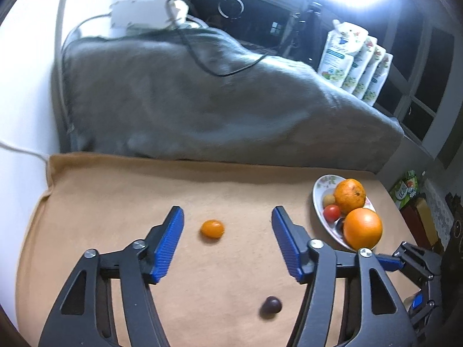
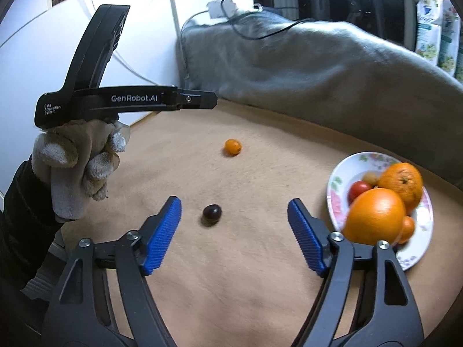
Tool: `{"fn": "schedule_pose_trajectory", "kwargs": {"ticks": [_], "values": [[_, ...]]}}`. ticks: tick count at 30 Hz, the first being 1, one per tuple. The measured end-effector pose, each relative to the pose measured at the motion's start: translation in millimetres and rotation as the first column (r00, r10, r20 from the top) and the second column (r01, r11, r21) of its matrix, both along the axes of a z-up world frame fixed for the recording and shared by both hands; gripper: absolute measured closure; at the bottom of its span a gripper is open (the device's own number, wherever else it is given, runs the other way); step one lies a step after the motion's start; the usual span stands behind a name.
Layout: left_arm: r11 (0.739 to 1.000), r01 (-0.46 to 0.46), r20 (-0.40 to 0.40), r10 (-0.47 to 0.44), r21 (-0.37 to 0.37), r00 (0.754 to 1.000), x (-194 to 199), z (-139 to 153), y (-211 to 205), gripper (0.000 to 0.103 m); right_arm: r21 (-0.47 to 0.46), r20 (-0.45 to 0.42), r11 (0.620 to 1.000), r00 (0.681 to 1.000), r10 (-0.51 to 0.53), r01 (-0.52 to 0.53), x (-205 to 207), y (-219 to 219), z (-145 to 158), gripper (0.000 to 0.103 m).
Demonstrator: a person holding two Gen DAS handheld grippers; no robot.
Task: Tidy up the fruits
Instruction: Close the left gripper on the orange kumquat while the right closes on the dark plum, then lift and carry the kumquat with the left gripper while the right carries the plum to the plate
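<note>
Resting on fuzzy tan cloth (image 2: 231,260), round glossy grape (image 2: 212,212), dimpled kumquat (image 2: 233,147)

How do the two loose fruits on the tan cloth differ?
The small orange fruit is bright orange and slightly oval; the dark fruit is deep purple, nearly black, and rounder. The small orange fruit lies farther out on the tan cloth, toward the grey blanket; the dark fruit lies nearer both grippers. Both are small, rest outside the plate, and are ungripped.
</note>
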State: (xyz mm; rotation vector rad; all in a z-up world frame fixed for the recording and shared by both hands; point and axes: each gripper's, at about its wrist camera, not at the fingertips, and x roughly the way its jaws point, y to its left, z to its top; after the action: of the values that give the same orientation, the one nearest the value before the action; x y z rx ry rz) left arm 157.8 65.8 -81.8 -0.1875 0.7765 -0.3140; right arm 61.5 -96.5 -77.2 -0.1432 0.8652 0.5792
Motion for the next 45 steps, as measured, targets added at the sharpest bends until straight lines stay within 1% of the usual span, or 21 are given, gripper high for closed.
{"fn": "schedule_pose_trajectory", "kwargs": {"ticks": [1, 4, 6, 9, 10, 17, 23, 31, 35, 39, 45], "values": [[1.000, -0.003, -0.007, 0.003, -0.005, 1.000, 1.3, -2.6, 2.5, 0.048, 0.000, -0.010, 1.000, 1.000, 0.006, -0.006, 1.3, 2.5, -3.0, 0.032], [1.000, -0.007, -0.030, 0.006, -0.013, 1.000, 4.3, -11.2, 7.5, 0.051, 0.001, -0.036, 1.000, 0.999, 0.018, -0.018, 6.2, 8.9, -12.5, 0.034], [1.000, -0.004, -0.045, 0.003, -0.014, 0.999, 7.5, -16.8, 8.5, 0.055, 0.004, -0.056, 1.000, 0.998, 0.026, -0.026, 9.2, 11.8, -17.7, 0.041], [1.000, -0.001, -0.067, 0.000, -0.015, 0.998, 12.7, -25.3, 7.3, 0.060, 0.005, -0.085, 0.999, 0.996, 0.035, -0.034, 15.1, 17.4, -26.3, 0.047], [1.000, 0.002, -0.072, -0.003, -0.014, 0.997, 13.3, -27.4, 6.7, 0.062, 0.003, -0.092, 0.999, 0.995, 0.037, -0.037, 16.4, 19.0, -29.4, 0.047], [1.000, 0.028, -0.111, -0.028, 0.001, 0.993, 23.6, -46.0, -6.4, 0.066, -0.016, -0.136, 0.999, 0.990, 0.049, -0.052, 29.4, 29.1, -49.4, 0.056], [0.999, 0.041, -0.128, -0.036, 0.031, 0.991, 31.5, -58.0, -15.6, 0.067, -0.017, -0.169, 0.998, 0.984, 0.055, -0.058, 38.2, 34.7, -62.2, 0.063], [0.997, 0.048, -0.148, -0.038, 0.065, 0.988, 42.9, -70.1, -22.5, 0.068, -0.013, -0.185, 0.998, 0.981, 0.058, -0.062, 40.7, 34.4, -65.1, 0.068], [0.996, 0.050, -0.154, -0.039, 0.070, 0.987, 46.7, -74.3, -22.7, 0.069, -0.015, -0.189, 0.998, 0.980, 0.064, -0.068, 40.5, 36.0, -66.8, 0.071], [0.995, 0.058, -0.160, -0.044, 0.080, 0.986, 50.1, -78.0, -27.0, 0.070, -0.018, -0.192, 0.997, 0.979, 0.069, -0.074, 40.7, 37.7, -68.4, 0.072], [0.993, 0.061, -0.165, -0.044, 0.099, 0.985, 55.3, -83.5, -36.4, 0.075, -0.029, -0.195, 0.997, 0.979, 0.066, -0.073, 43.5, 40.9, -70.7, 0.078]]}}
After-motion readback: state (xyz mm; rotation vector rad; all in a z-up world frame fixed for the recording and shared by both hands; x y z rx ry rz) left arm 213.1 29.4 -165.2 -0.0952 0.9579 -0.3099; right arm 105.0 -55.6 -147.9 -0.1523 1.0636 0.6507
